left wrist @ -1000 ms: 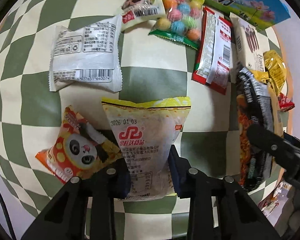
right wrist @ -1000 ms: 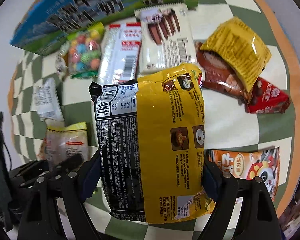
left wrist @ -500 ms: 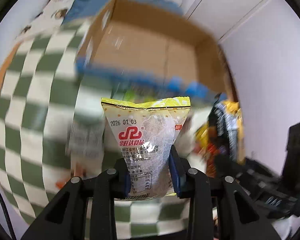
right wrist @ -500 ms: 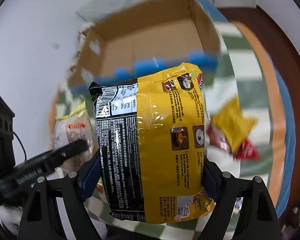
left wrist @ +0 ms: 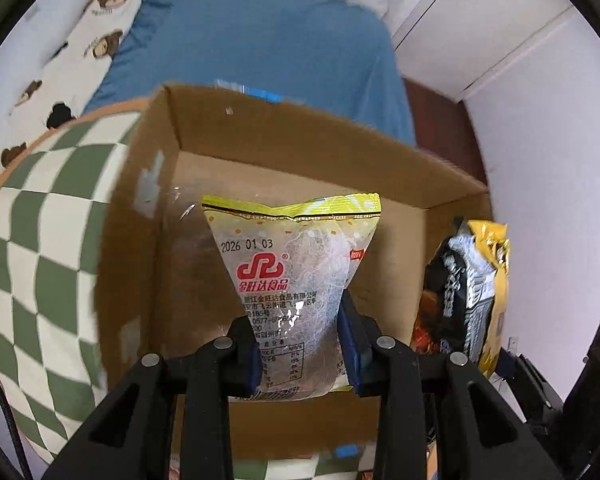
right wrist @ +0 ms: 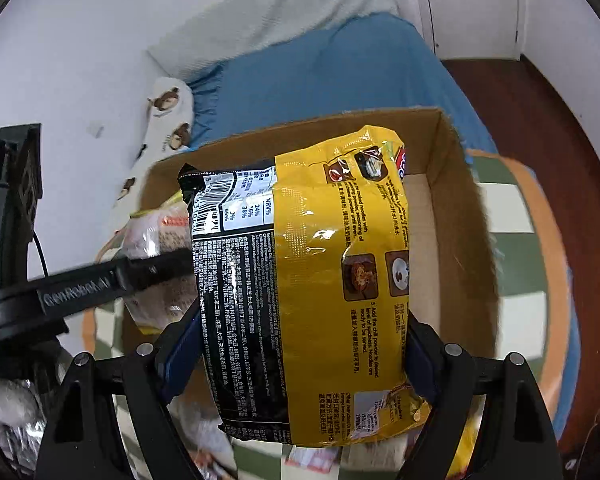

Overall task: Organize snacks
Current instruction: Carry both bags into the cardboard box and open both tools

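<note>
- Left hand-held gripper point(left wrist: 300, 356) is clenching the lower part of a clear snack bag point(left wrist: 292, 280) with a yellow top seal, holding it upright over the open cardboard box point(left wrist: 300, 144).
- Right hand-held gripper point(right wrist: 300, 356) is grasping a yellow-and-black noodle packet point(right wrist: 312, 280) across its width — jaws spread wide, pads pressing on both side edges — and is holding it above the same box point(right wrist: 452, 200).
- Both packs are looking light, soft and crinkly; the film is probably slippery, and the noodles inside are likely brittle, so a gentle squeeze low on the sides seems best.
- Box walls are standing up all round, with brown floor showing bare beneath both packs — room enough, I judge, for both to be dropped side by side.
- Checked worktop point(left wrist: 48, 240) is lying to the left of the box, and a blue bed point(left wrist: 268, 48) is sitting behind its far wall.
</note>
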Demonstrator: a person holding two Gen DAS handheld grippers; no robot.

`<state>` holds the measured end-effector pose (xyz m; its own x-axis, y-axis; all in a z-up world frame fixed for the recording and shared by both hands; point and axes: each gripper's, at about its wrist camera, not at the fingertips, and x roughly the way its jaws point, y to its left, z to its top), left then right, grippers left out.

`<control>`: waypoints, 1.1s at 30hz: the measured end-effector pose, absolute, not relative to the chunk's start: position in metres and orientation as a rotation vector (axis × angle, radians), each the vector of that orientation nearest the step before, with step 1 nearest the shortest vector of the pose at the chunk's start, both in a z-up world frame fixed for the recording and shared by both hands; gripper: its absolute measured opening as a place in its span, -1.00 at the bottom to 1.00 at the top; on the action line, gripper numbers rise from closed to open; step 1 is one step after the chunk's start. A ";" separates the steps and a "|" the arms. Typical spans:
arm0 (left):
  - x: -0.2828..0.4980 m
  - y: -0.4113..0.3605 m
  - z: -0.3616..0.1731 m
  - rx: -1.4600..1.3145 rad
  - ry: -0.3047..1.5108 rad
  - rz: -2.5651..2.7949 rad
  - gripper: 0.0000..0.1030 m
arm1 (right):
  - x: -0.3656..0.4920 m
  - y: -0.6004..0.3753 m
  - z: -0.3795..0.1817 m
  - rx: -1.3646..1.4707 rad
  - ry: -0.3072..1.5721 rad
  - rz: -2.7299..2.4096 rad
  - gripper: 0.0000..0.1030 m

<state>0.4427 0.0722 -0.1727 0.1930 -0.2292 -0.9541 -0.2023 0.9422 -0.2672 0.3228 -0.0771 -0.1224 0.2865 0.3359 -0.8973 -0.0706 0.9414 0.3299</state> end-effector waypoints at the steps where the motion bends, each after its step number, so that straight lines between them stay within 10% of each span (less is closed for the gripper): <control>1: 0.450 0.072 -0.181 -0.373 1.406 -0.012 -0.43 | 0.331 -0.076 -0.131 0.241 1.268 0.269 0.70; 12: 0.492 0.064 -0.239 -0.306 1.509 0.033 -0.40 | 0.383 -0.072 -0.215 0.192 1.381 0.202 0.72; 14: 0.491 0.063 -0.238 -0.296 1.495 0.040 -0.15 | 0.389 -0.070 -0.219 0.177 1.389 0.189 0.77; 16: 0.491 0.063 -0.238 -0.287 1.488 0.039 0.70 | 0.391 -0.070 -0.219 0.151 1.379 0.176 0.91; 17: 0.490 0.062 -0.238 -0.272 1.491 0.046 0.82 | 0.391 -0.070 -0.219 0.142 1.374 0.182 0.91; 33: 0.404 0.045 -0.150 -0.164 1.270 0.065 0.83 | 0.313 -0.114 -0.137 0.084 1.230 0.129 0.91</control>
